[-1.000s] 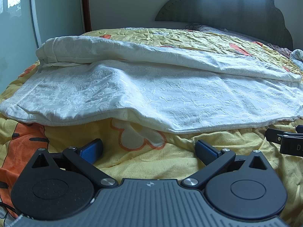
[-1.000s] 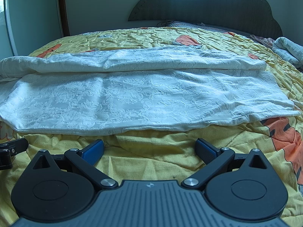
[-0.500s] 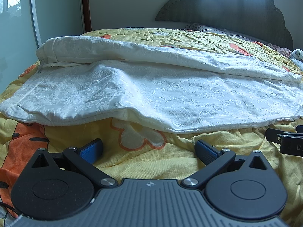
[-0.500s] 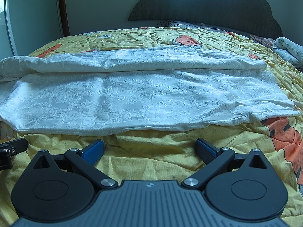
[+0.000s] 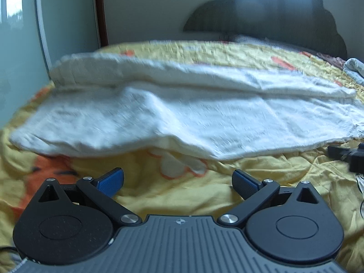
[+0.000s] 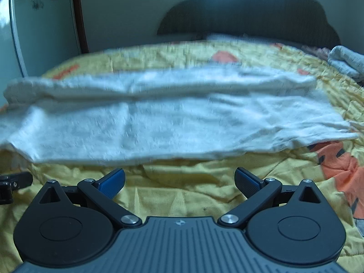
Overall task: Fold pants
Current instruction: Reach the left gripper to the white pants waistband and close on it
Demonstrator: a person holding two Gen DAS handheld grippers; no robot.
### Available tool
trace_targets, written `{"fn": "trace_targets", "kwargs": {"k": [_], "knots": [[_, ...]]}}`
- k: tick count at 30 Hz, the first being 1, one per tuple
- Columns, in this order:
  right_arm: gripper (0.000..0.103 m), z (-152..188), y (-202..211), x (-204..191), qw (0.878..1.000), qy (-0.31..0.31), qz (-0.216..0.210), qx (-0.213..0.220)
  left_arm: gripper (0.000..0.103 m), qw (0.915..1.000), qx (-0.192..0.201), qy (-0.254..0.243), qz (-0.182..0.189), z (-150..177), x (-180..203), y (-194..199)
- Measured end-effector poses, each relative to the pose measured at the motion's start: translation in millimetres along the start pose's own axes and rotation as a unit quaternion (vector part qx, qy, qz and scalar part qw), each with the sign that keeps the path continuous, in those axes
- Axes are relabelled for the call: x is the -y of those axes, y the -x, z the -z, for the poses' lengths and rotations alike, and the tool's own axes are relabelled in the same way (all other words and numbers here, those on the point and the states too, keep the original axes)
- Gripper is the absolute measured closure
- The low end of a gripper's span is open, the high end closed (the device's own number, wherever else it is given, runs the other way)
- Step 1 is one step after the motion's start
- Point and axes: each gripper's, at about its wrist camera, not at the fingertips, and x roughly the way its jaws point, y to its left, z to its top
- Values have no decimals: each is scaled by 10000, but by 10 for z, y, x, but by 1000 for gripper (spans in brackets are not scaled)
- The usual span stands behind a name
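Observation:
White textured pants lie lengthwise across a yellow bedspread, one leg folded over the other, also in the right wrist view. My left gripper is open and empty, just short of the pants' near edge, toward the left end. My right gripper is open and empty, just short of the near edge toward the right end. Each gripper's tip shows in the other's view, the right one and the left one. Both views are blurred.
The yellow bedspread with orange cartoon prints covers the bed. A dark headboard stands at the back. A folded grey-white cloth lies at the far right. A pale wardrobe door is on the left.
Both views have tilted upward and gone blurry, showing more wall and headboard, as both grippers move. The pants lie as before. Both grippers stay open.

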Motion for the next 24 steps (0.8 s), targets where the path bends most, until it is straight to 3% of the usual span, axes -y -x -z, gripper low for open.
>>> {"fn": "trace_targets", "kwargs": {"k": [4, 6, 8, 11, 13, 16, 19, 24], "knots": [[0, -147, 209, -25, 9931, 314, 14, 1128, 0, 9971, 739, -161, -69, -150, -279, 246], [0, -260, 193, -35, 9875, 537, -117, 1478, 0, 9934, 1126, -118, -169, -312, -460, 319], [0, -407, 116, -88, 9816, 883, -226, 1675, 0, 9890, 1436, -50, -341, -545, -665, 327], [0, -636, -42, -233, 9782, 1346, -402, 1528, 0, 9854, 1604, 129, -555, -906, -1027, 197], [0, -761, -131, -322, 9756, 1570, -786, 1317, 0, 9870, 1507, 341, -440, -1123, -1346, -4], [0, -897, -288, -460, 9719, 1798, -1157, 985, 0, 9890, 978, 1076, -272, -1411, -1895, -437], [0, -1003, -435, -535, 9715, 1661, -1556, 668, 0, 9804, 619, 1869, 96, -1635, -2459, -900], [0, -1258, -743, -599, 9682, 1345, -2108, 77, 1, 9673, -36, 2498, 431, -1892, -3076, -1656]]}}
